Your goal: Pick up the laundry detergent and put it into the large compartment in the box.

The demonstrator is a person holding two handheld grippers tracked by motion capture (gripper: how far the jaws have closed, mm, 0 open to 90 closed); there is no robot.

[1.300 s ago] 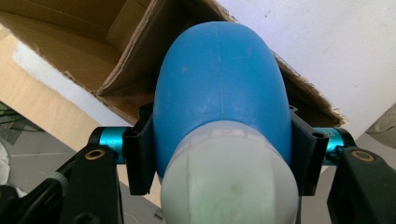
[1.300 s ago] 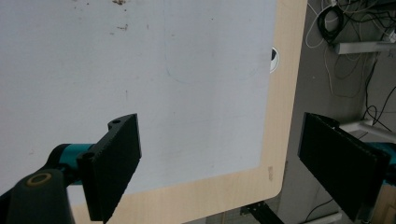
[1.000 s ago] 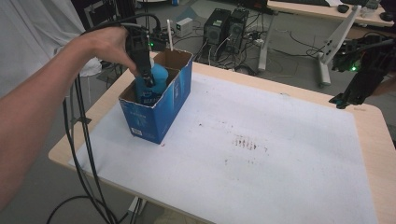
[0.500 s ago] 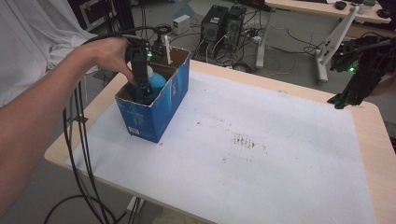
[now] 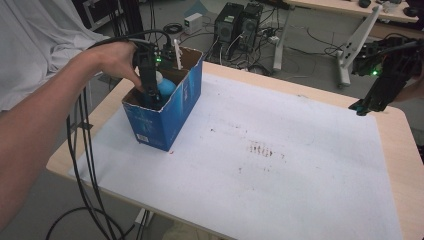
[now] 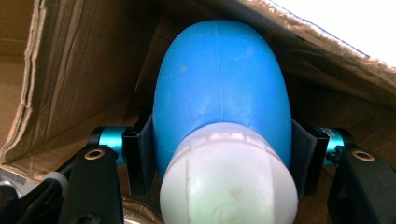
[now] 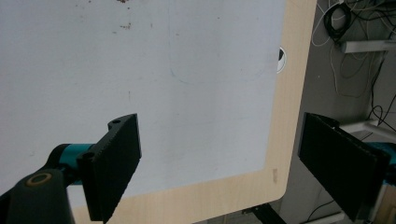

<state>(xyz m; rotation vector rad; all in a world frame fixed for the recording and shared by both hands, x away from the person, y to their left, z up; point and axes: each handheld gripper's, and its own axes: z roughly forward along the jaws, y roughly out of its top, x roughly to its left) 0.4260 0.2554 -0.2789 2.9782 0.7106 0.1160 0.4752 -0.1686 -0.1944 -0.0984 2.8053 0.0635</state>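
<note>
The left gripper (image 5: 148, 92) is lowered into a blue cardboard box (image 5: 165, 117) at the near-left part of the table (image 5: 400, 150), and its jaws are pressed against the two flanks of a blue egg-shaped container (image 6: 219, 84) with a white screw cap (image 6: 229, 182). In the left gripper view the container is seen lying inside the box, its rounded blue end pointed toward the brown inner wall and its cap turned toward the camera.

The shell is judged to be smooth, hard plastic, probably light, and so liable to slip: the sides curve away from the flat pads, and a squeeze near either tapering end could push it out. The hold is taken at the widest part of the body, just beyond the cap, which is judged the safest place. A firmer alternative would be the ridged collar of the cap. What is inside, if anything, cannot be told, so the weight is left uncertain.

The right gripper (image 7: 219, 163) is held spread wide and empty above the table's far right corner, over the white sheet (image 5: 280, 165).
</note>
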